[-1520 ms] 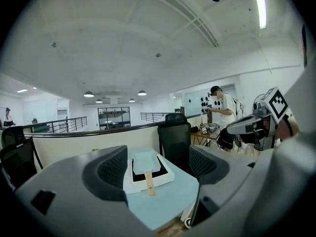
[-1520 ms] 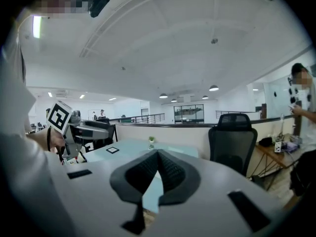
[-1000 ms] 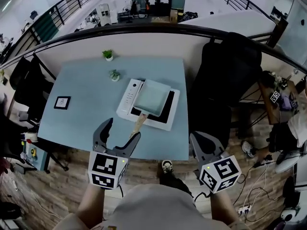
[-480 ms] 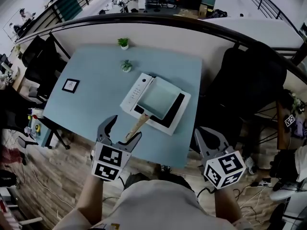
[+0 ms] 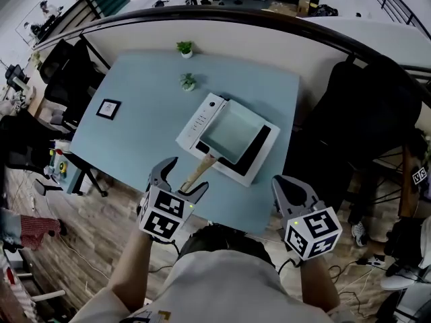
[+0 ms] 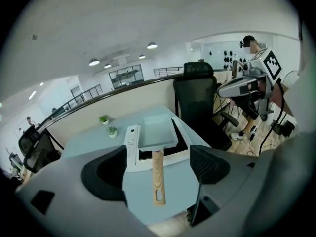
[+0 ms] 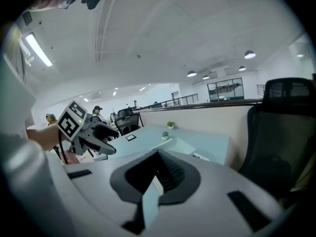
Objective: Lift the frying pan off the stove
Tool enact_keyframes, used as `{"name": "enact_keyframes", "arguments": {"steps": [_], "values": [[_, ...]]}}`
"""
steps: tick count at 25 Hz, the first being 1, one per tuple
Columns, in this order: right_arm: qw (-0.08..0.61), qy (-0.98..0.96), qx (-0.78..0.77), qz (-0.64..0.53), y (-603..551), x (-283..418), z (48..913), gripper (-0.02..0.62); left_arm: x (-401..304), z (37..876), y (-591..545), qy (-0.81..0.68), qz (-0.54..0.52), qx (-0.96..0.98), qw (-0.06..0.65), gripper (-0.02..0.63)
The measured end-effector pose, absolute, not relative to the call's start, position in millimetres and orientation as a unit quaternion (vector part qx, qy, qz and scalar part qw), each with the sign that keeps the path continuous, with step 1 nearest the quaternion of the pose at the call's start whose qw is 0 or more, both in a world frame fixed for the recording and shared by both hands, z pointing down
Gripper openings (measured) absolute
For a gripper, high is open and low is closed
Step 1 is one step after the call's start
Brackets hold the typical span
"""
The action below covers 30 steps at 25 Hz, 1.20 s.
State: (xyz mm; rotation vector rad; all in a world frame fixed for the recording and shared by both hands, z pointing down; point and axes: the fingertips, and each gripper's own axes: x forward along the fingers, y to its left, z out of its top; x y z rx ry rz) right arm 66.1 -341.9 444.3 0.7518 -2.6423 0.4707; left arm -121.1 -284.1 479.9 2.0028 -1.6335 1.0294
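A square pale-green frying pan (image 5: 237, 132) sits on a white induction stove (image 5: 199, 123) on the light-blue table. Its wooden handle (image 5: 200, 170) points toward me. My left gripper (image 5: 185, 175) is open, its jaws standing on either side of the handle's near end without closing on it. In the left gripper view the pan (image 6: 157, 134) and handle (image 6: 157, 179) lie straight ahead, centred in the left gripper (image 6: 155, 172). My right gripper (image 5: 291, 188) hangs off the table's near right corner with its jaws together and nothing in them, as the right gripper view (image 7: 157, 174) also shows.
Two small potted plants (image 5: 184, 48) (image 5: 188, 81) stand at the table's far side, and a black square item (image 5: 108, 108) lies at the left. A black office chair (image 5: 377, 106) stands to the right of the table, with other chairs (image 5: 64, 66) at the left. Wooden floor lies below the near table edge.
My left gripper has moved forward and right, so the handle's end now lies between its open jaws. The head view has shifted. The right gripper has held its place, still shut.
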Motion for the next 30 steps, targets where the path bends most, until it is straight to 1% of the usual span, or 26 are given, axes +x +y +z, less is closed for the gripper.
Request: {"name": "enact_keyframes", "arguments": {"steps": [4,10,22,26,27,28,29,30], "values": [[0.185,-0.927,0.272,0.183,-342,60,458,0.003,-122,507,-291,-0.551,0.39,0.711,0.198,0.387],[0.202,-0.916,0.279,0.208,-341,50,479,0.003,-128,540,-303,-0.512,0.45,0.705,0.195,0.387],[0.243,-0.894,0.258,0.276,-327,29,533,0.003,-128,631,-329,-0.454,0.478,0.696,0.284,0.385],[0.228,-0.881,0.253,0.327,-328,28,544,0.003,-125,655,-328,-0.437,0.473,0.697,0.316,0.383],[0.225,-0.879,0.253,0.337,-329,27,546,0.003,-125,658,-328,-0.435,0.471,0.696,0.323,0.377],[0.225,-0.876,0.253,0.343,-330,26,549,0.003,-125,661,-329,-0.435,0.47,0.695,0.328,0.353],[0.225,-0.875,0.253,0.346,-331,26,550,0.003,-125,664,-330,-0.438,0.469,0.692,0.331,0.312],[0.226,-0.873,0.255,0.348,-330,26,552,0.003,-127,667,-331,-0.444,0.468,0.687,0.335,0.252]]}}
